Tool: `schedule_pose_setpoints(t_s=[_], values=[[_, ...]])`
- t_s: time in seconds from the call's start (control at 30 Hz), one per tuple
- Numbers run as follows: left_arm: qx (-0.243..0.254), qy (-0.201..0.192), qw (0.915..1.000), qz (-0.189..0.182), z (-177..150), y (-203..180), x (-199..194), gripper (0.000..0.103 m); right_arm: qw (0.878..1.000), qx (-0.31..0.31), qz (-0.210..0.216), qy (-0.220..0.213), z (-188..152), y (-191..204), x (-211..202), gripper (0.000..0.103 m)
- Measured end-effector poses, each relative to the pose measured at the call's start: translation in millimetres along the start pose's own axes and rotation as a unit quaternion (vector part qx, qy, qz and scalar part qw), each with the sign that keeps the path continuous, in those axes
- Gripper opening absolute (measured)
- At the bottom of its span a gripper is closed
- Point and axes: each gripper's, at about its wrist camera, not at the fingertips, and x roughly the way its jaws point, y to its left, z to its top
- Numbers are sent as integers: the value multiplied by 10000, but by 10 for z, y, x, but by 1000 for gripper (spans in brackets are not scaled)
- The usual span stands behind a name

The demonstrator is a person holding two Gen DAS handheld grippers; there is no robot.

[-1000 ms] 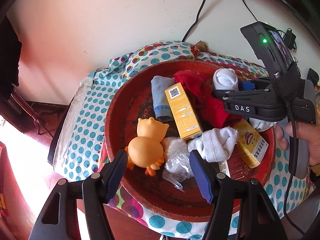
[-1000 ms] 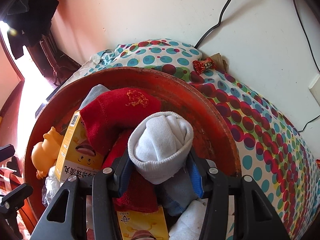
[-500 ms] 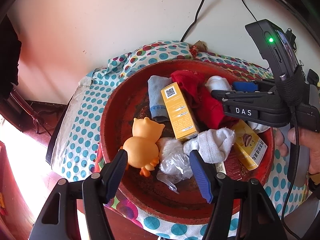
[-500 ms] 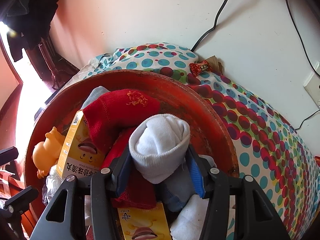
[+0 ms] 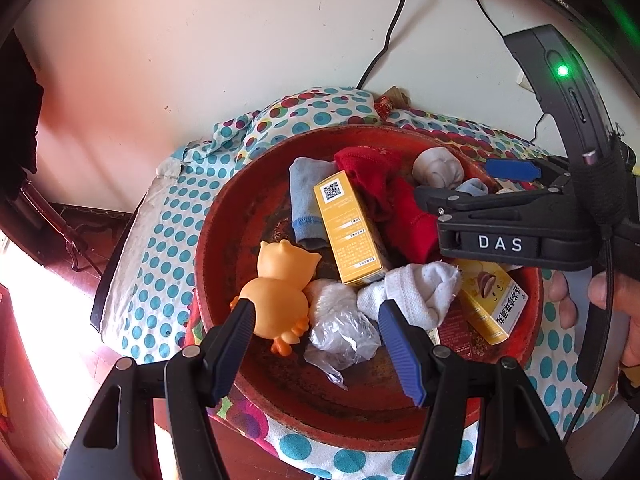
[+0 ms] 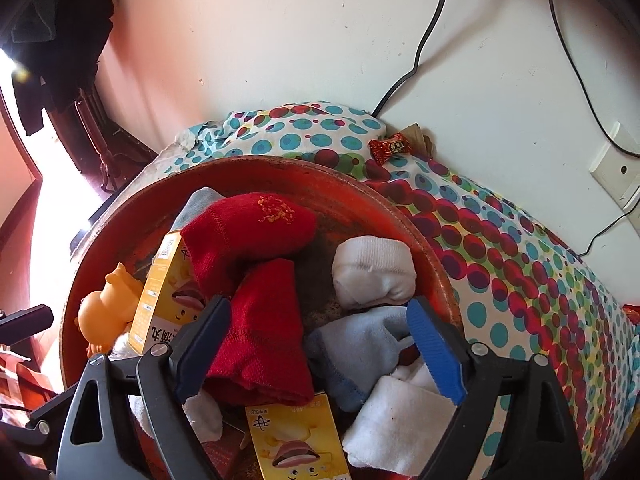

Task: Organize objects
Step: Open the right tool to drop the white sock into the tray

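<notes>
Polka-dot cloth [image 6: 500,248] under red basin [image 6: 280,170], against white wall [image 6: 300,40].

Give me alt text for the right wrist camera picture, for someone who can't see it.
The right gripper, jaws just opened wide and empty, hovers over a round red tray on a polka-dot cloth. Beyond its tips lies a rolled white sock, beside a red sock, yellow boxes and an orange toy duck.

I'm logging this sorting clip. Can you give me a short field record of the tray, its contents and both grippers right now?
container: round red tray on dotted cloth
contents: rolled white sock, red sock, yellow box, orange duck toy
outside tray: wrapped candy
right gripper: jaws just opened, sock released
left gripper: open, empty
</notes>
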Motion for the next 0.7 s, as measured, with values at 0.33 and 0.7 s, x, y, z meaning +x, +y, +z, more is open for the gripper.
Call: schedule_pose_setpoints(t_s=[0.33, 0.7], values=[[-46, -150, 9990, 422, 20, 7, -72, 66, 9988, 272, -227, -328, -131, -5, -334, 103], [-58, -219, 9988, 438, 22, -66, -131, 66, 9949, 630, -761, -181, -355, -240, -716, 103]])
